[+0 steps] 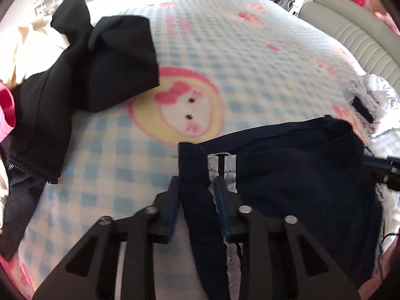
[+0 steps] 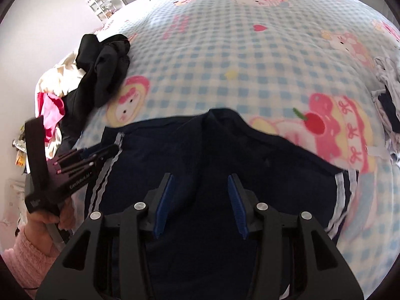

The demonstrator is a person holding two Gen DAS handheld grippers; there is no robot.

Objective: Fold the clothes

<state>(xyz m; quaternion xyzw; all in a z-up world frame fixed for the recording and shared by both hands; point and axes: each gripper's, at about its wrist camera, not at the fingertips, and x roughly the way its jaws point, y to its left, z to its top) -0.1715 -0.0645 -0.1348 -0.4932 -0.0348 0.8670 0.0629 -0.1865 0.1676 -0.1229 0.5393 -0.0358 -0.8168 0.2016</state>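
Observation:
A navy garment with white lace trim [image 2: 212, 155] lies on the bed; it also shows in the left wrist view [image 1: 287, 175]. My left gripper [image 1: 197, 182] is shut on the garment's left trimmed edge, with navy cloth pinched between its blue pads [image 1: 175, 200]. In the right wrist view the left gripper [image 2: 100, 155] sits at the garment's left edge, held by a hand in a pink sleeve. My right gripper [image 2: 200, 177] is open and hovers over the middle of the navy garment, with nothing between its fingers [image 2: 235, 200].
The bed has a blue-checked blanket with pink cartoon prints [image 2: 225, 50]. A pile of black [image 1: 100, 75], cream and pink clothes [image 2: 52, 110] lies at the left. A white and navy garment [image 2: 387, 95] lies at the right edge. A grey headboard [image 1: 350, 32] stands at the far right.

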